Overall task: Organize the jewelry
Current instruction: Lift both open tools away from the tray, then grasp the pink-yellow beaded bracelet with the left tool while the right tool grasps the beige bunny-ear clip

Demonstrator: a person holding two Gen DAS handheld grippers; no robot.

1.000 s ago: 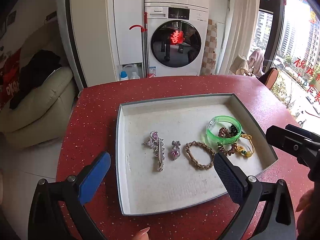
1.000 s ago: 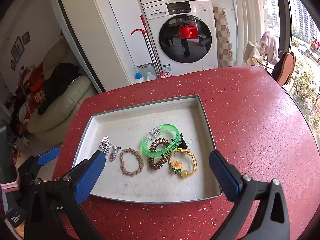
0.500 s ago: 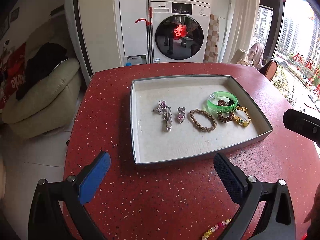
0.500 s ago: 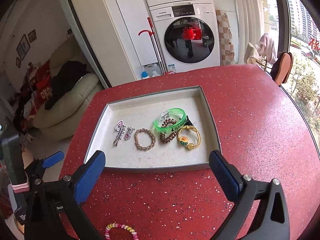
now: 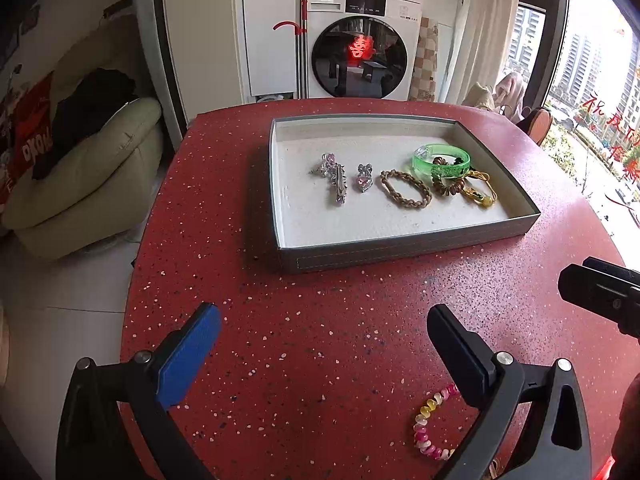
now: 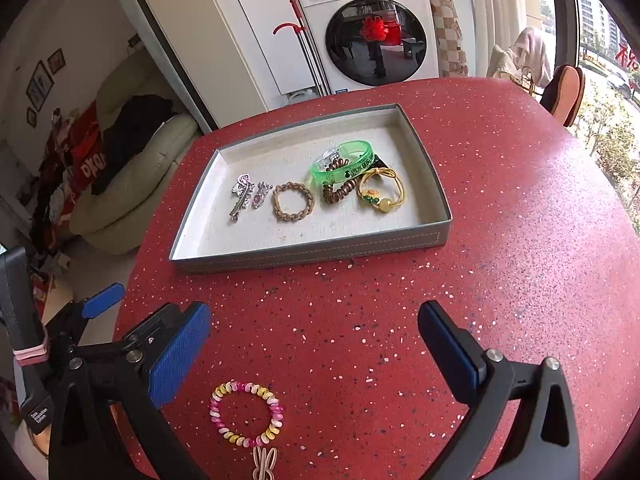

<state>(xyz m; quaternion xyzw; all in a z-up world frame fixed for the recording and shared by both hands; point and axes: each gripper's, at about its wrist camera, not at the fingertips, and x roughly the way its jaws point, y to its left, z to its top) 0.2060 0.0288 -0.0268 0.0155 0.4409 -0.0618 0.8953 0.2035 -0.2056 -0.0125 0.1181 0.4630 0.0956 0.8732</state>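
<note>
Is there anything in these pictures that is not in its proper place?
Yes. A pink and yellow bead bracelet lies on the red table, outside the tray that holds the other jewelry. A pale hair clip lies just beside it, also outside. Both claws are open and hold nothing.

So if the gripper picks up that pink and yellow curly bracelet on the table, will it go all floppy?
Probably a bit. The pink and yellow spiral bracelet looks like coiled plastic, so it should stretch and sag rather than stay stiff. It lies flat on the red table, so it seems unlikely to roll. Its glossy coils may slip between the fingers of the right hand-held gripper.
</note>
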